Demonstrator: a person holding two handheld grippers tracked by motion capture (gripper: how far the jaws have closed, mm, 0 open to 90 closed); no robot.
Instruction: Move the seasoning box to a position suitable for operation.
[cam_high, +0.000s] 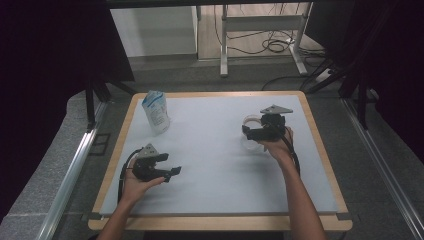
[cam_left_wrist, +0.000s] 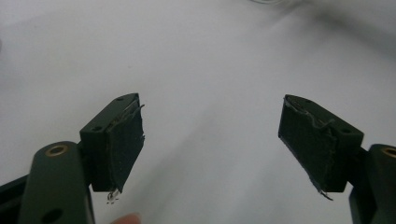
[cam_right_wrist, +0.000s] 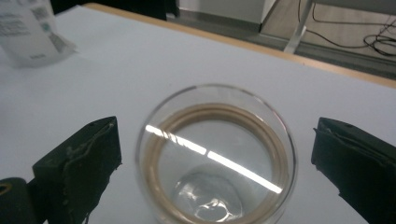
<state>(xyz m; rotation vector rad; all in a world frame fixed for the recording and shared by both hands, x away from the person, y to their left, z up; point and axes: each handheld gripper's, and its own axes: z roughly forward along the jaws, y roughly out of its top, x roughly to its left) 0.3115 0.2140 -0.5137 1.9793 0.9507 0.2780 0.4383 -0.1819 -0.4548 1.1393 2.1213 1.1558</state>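
Glass (cam_right_wrist: 215, 156) stands upright on the table (cam_high: 215, 165), directly between the two jaws of my right claw (cam_right_wrist: 215, 163). Both jaws are spread wide; neither pad touches the rim, and a gap shows on each side. My right claw is released, holding nothing. In the right gripper view I look down into the glass: clear wall, a tan ring inside, a bright reflection across it.

From the high view, my right claw (cam_high: 260, 131) sits over the glass (cam_high: 250, 142) at the far right part of the table, with my right hand (cam_high: 277, 147) behind it.

My left claw (cam_high: 167, 172) is well apart from the glass, toward the near left of the table, held in my left hand (cam_high: 137, 185). Its jaws (cam_left_wrist: 210, 140) are also spread wide, released, with bare white surface between them.

Pouch (cam_high: 156, 112) stands beyond my left claw, well apart from it; from my right claw it (cam_right_wrist: 30, 30) lies far ahead to the left.
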